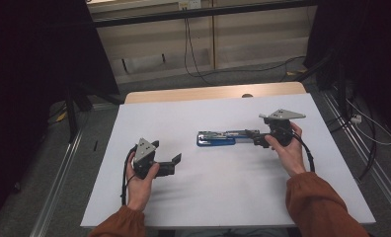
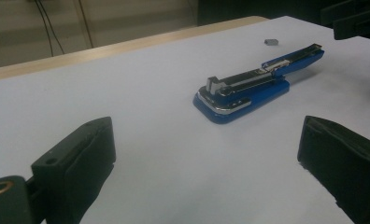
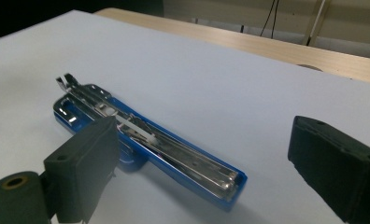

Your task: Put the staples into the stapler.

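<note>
A blue stapler (image 1: 215, 138) lies opened out flat in the middle of the white table (image 1: 218, 192), with its metal staple channel facing up. My right gripper (image 1: 255, 138) is at the stapler's right end, open. In the right gripper view the stapler (image 3: 150, 140) runs from the left jaw across the gap, and the right gripper (image 3: 204, 133) holds nothing. My left gripper (image 1: 168, 152) is open, to the left of the stapler and clear of it. In the left gripper view the stapler (image 2: 248, 88) lies ahead, beyond the left gripper (image 2: 211, 154).
A small grey piece (image 2: 270, 42) lies on the white top beyond the stapler. A wooden strip (image 1: 213, 93) runs along the table's far edge. Cables (image 1: 188, 49) hang behind it, and dark stands flank both sides.
</note>
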